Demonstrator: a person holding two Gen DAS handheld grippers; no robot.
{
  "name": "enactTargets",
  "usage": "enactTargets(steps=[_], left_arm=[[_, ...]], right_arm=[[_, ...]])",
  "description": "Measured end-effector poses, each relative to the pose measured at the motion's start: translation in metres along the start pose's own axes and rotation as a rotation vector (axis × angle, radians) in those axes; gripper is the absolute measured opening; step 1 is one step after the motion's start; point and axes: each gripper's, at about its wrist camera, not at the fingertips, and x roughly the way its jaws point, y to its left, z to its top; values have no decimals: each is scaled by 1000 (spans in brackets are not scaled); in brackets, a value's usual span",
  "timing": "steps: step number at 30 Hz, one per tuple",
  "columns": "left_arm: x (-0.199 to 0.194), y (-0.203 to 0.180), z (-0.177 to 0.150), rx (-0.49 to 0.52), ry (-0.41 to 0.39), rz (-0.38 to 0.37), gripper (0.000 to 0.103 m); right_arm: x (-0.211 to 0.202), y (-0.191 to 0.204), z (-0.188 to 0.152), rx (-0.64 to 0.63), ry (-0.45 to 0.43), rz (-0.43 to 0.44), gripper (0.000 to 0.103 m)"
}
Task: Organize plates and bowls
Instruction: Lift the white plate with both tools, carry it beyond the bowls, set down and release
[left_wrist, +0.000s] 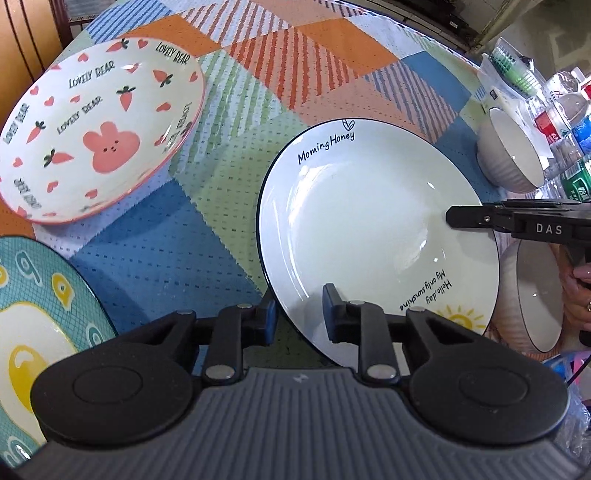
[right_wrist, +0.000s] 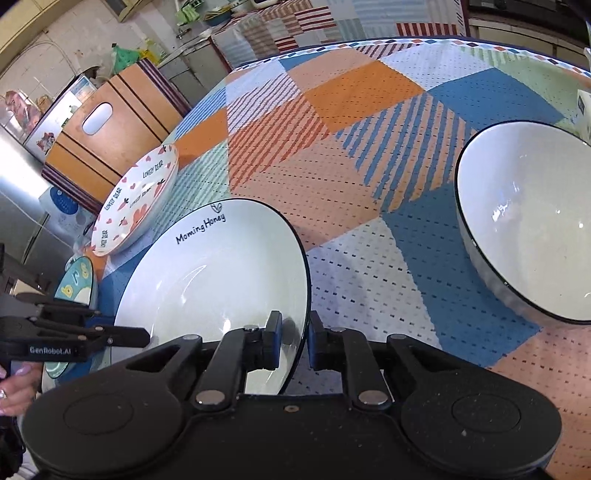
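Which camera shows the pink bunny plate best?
The left wrist view: the bunny plate lies nearly face-on, with rabbit, carrots and lettering all readable. In the right wrist view it sits far off, foreshortened, its rabbit barely visible.

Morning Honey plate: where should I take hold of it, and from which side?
Grip the Morning Honey plate by its thin raised rim, one finger above and one below. Both hand-held grippers already straddle it: left at the near edge, right at the opposite side.

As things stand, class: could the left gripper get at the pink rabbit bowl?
Probably not at once. The left gripper straddles the Morning Honey plate's rim; once clear of it, only open tablecloth lies before the rabbit bowl.
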Motion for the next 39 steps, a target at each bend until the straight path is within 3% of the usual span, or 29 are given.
enactTargets(steps=[10,20,33,39], left_arm=[[-6,-10,55,84,-36,17,24],[25,-12,121,104,-34,-3,26],[67,-7,157,117,30,-5,31],[70,-2,167,93,26,29,33]], right_arm=[[-19,-1,22,-5,-67,-16,18],[-10,-16,69,1,-118,-87,18],[13,-10,80,17,-114,-236,19],[22,8,86,-81,-112,-319,23]])
